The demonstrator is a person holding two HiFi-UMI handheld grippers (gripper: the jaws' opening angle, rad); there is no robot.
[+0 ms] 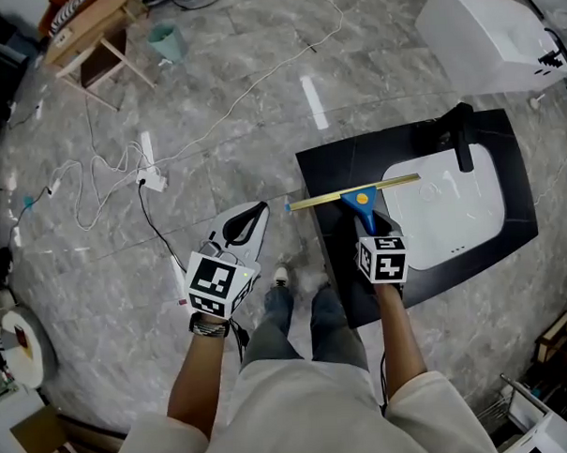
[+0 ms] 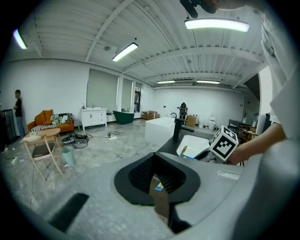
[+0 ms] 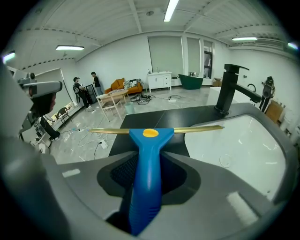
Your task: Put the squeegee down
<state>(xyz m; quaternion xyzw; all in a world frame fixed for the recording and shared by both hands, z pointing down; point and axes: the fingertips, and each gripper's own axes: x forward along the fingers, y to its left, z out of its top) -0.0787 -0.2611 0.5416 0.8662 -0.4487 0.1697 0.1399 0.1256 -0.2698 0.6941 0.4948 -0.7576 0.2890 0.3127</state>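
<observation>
The squeegee (image 1: 360, 201) has a blue handle (image 3: 149, 164) and a thin brass blade (image 3: 197, 128). My right gripper (image 1: 366, 219) is shut on the handle, and the blade lies crosswise just past the jaws. It hangs over the left part of the black countertop (image 1: 332, 162), beside the white sink (image 1: 451, 204). Whether the blade touches the counter I cannot tell. My left gripper (image 1: 246, 222) hovers over the grey floor left of the counter, with its jaws shut and nothing in them (image 2: 155, 176). In the left gripper view the squeegee (image 2: 186, 156) shows small, beside the right gripper's marker cube (image 2: 223, 143).
A black faucet (image 1: 461, 133) stands at the sink's far side. A white tub (image 1: 491, 29) lies beyond the counter. A white cable (image 1: 103, 172) and power strip (image 1: 150, 180) lie on the floor, a wooden chair (image 1: 93, 51) and green bin (image 1: 168, 43) farther off. Two people (image 3: 86, 91) stand far away.
</observation>
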